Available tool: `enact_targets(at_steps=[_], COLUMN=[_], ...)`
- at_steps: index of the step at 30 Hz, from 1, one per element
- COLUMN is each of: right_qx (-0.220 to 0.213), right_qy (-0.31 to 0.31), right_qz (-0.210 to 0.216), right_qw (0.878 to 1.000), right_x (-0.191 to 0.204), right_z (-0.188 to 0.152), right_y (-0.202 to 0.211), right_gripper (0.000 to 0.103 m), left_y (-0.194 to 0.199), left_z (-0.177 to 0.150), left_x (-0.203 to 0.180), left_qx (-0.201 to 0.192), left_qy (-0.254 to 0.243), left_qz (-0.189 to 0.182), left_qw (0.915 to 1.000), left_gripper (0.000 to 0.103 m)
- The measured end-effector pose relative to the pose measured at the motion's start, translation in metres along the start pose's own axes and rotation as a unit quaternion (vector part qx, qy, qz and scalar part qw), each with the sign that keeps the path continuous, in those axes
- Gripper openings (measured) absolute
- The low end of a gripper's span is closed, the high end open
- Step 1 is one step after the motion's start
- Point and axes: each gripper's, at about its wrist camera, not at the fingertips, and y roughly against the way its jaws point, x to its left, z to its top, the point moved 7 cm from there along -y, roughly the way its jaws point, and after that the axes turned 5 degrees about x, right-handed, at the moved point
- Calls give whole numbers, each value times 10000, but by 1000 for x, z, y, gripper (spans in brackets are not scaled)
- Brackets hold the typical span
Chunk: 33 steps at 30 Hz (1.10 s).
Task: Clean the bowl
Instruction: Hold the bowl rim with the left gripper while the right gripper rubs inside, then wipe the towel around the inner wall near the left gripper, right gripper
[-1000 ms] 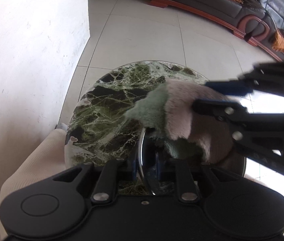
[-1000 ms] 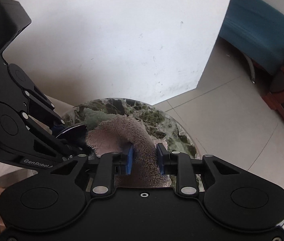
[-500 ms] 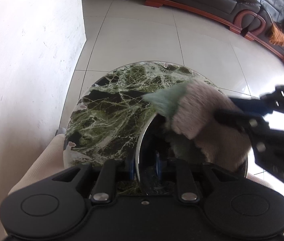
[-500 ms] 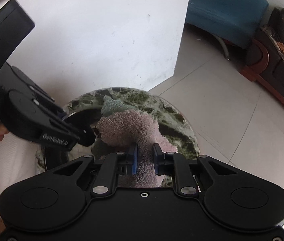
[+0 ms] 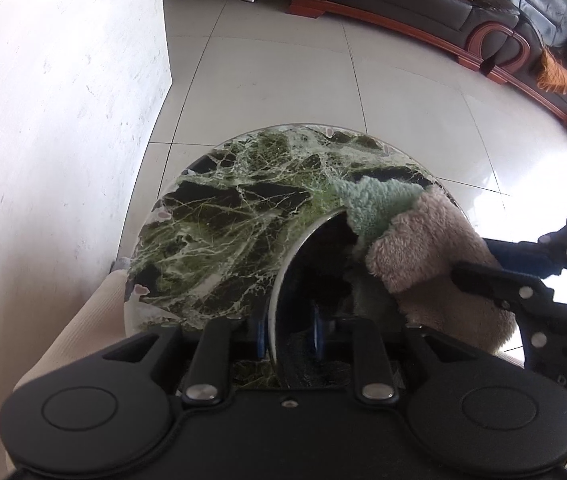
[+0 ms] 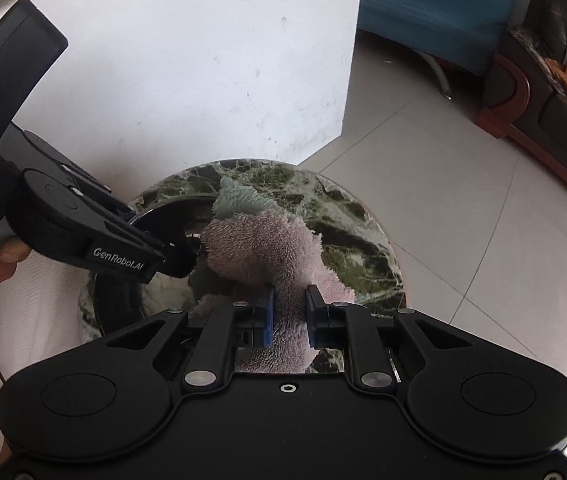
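- Bowl (image 5: pixel 283 280): dark and shiny with a pale rim, it stands tipped on its edge on the round green marble table (image 5: pixel 243 216), mouth turned toward your right hand
- Left gripper (image 5: pixel 289 332): your jaws straddle the near rim of the bowl, one blue pad outside the wall and one inside; they have just been easing a little wider, yet the rim sits between them and the bowl stays up, so count it as held
- Right gripper (image 6: pixel 288 316): your jaws are nearly closed and pinch the pink part of the towel (image 6: pixel 259 240), the pile bulging out on both sides of the pads
- Towel: pink with a pale green corner, it lies bunched against the far rim and across the open mouth of the bowl, touching it
- Relation that matters: from your right gripper the bowl lies to the left and just ahead, its mouth facing you; the right hand is the nearer one to the inside, the left only steadies
- Judgement: wiping is under way; the next stroke likely needs the towel pushed deeper into the hollow
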Motion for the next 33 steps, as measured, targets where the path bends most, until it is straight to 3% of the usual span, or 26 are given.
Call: enact_targets(at_steps=[9,20,30,33], right_qx=[-111,51,-74,-47], right_qy=[90,-480,-111,-181], right_qz=[28,32,-54,-50], right_qw=[9999,9988,9999,9998], right_x=[0,-1,-5,-6], right_z=[30,-10,26,21], right_y=[-15,6,-12,-12], right_gripper=[15,16,16,16], left_y=[-3,-4,-5,-5], left_z=[2,2,2,2], left_x=[-1,-3,-3,-4], left_qx=[26,-9,25,3], left_qy=[-110,-151,-157,-179], left_qz=[31,28,64,96], left_qw=[9999,9999,9999,9998], left_gripper=[22,23,23,24])
